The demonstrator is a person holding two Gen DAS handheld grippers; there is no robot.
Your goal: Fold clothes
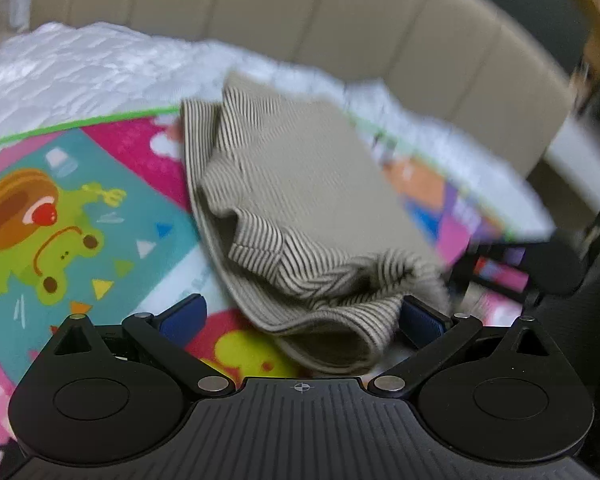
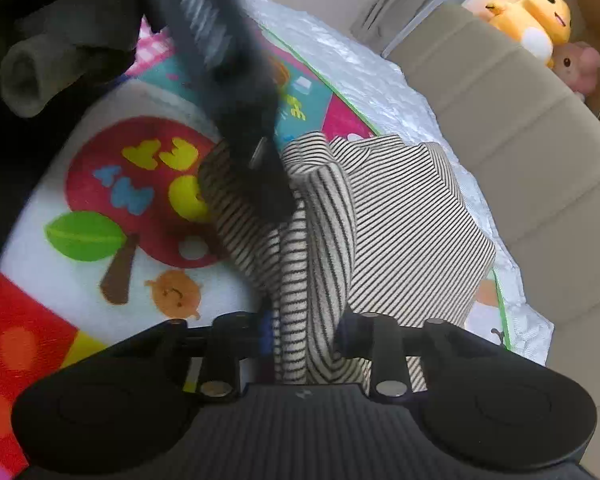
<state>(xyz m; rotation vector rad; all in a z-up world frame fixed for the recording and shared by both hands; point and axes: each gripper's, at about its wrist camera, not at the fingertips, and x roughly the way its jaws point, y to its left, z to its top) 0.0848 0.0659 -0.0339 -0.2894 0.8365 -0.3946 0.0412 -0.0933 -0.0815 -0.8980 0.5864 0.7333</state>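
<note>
Two grippers: both at the shirt (image 2: 400, 216)
Shirt: striped, bunched on the mat (image 2: 100, 280)
Left gripper (image 1: 300, 320): fingers wide apart, shirt's edge between them
Right gripper (image 2: 304, 336): narrowed, pinching a fold of the shirt

Cartoon play mat (image 1: 60, 208) on white quilt (image 1: 80, 68), plush toys (image 2: 540, 20) behind

A home, probably a child's room: a cartoon play mat (image 2: 100, 220) over white bedding (image 1: 80, 64), a beige padded headboard (image 2: 540, 152), plush toys (image 2: 540, 20) at two o'clock.
</note>
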